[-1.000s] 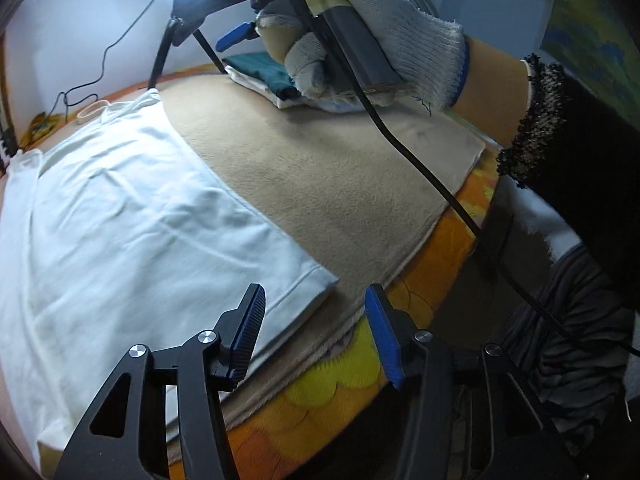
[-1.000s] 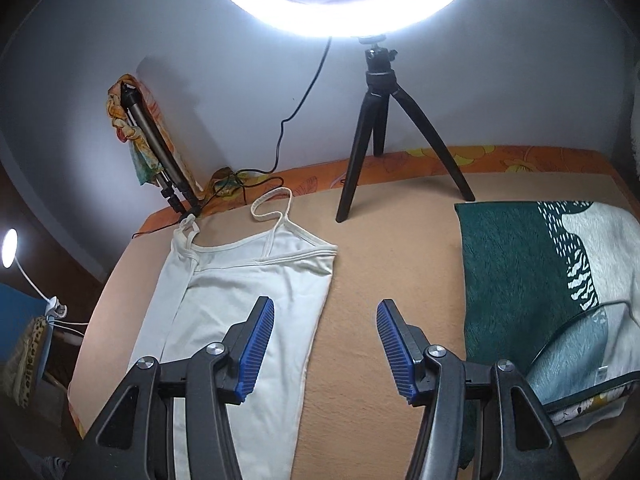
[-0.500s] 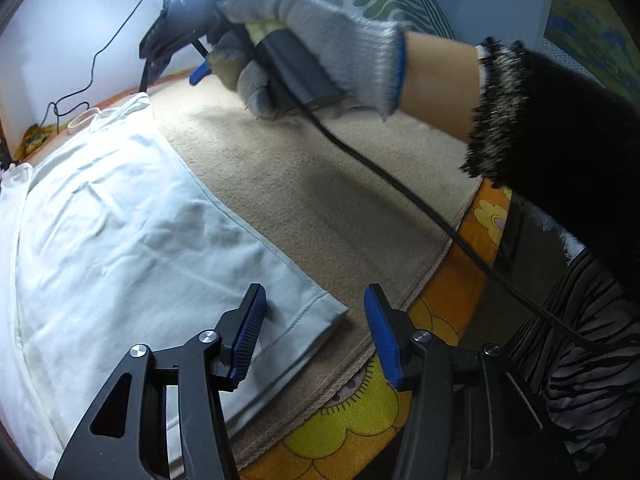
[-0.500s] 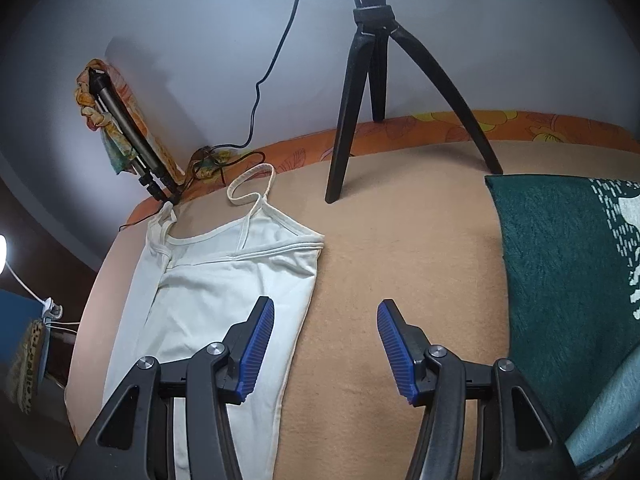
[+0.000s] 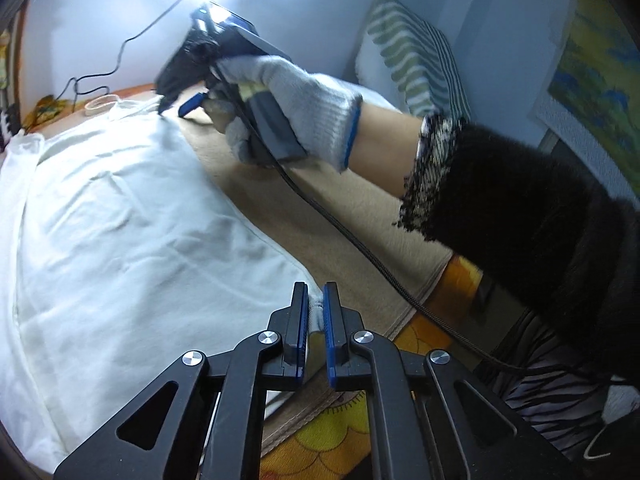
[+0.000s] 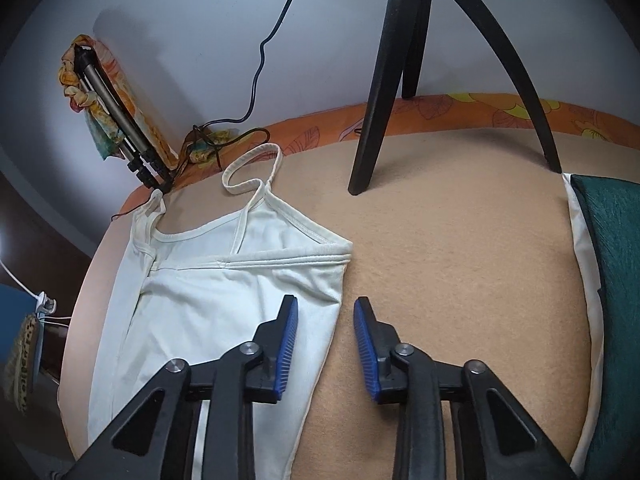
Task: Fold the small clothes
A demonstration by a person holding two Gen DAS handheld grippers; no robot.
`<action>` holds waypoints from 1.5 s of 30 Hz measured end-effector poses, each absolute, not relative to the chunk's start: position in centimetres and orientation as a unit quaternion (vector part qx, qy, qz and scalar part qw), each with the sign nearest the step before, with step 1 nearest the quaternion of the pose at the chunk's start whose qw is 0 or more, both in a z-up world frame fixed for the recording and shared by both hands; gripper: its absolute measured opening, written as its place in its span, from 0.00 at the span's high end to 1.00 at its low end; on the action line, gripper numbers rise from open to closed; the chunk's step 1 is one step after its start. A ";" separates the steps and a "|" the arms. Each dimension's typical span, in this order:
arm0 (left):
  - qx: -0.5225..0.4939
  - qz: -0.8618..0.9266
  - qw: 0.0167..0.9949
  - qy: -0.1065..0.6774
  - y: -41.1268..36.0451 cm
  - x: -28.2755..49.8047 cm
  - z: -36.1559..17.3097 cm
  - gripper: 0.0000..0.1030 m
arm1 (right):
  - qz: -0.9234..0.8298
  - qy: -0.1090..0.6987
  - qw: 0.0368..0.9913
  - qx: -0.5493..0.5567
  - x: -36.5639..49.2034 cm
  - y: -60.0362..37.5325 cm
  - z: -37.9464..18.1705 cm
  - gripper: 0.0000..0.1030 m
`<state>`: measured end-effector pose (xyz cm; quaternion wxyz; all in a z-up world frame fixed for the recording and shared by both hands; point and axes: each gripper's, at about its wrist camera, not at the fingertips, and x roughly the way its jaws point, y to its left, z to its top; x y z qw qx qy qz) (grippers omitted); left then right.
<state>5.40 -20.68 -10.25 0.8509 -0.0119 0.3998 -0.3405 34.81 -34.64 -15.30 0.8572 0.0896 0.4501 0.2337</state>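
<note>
A white strappy top (image 5: 120, 240) lies flat on the tan blanket (image 5: 320, 208). My left gripper (image 5: 315, 306) is shut on the top's near bottom corner at the hem. In the right wrist view the same top (image 6: 224, 296) shows its straps and upper edge. My right gripper (image 6: 325, 312) is open, low over the top's right side edge just below the armpit corner, one finger over the cloth and one over the blanket. The gloved right hand (image 5: 288, 108) holding that gripper shows in the left wrist view.
A black tripod (image 6: 384, 80) stands on the tan blanket (image 6: 460, 280) behind the top. A folded teal garment (image 6: 612, 280) lies at the right. A folded stand (image 6: 116, 120) leans at the back left. The orange floral bed edge (image 5: 340, 440) is near me.
My left gripper closed on the top's bottom corner. My right gripper moved forward and down toward the top's upper right side, still open.
</note>
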 end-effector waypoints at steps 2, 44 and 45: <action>-0.026 -0.339 0.853 0.397 -20.0 5.1 -9.9 0.95 | 0.232 0.451 0.857 0.093 34.9 -34.6 -15.3 0.88; -0.099 -0.271 0.848 0.445 -14.3 4.4 -12.3 0.67 | 0.202 0.412 0.884 -0.086 31.0 -21.3 -8.8 0.99; -0.097 -0.278 0.846 0.445 -14.6 4.4 -12.4 0.67 | 0.196 0.411 0.886 -0.089 31.1 -21.9 -8.8 0.99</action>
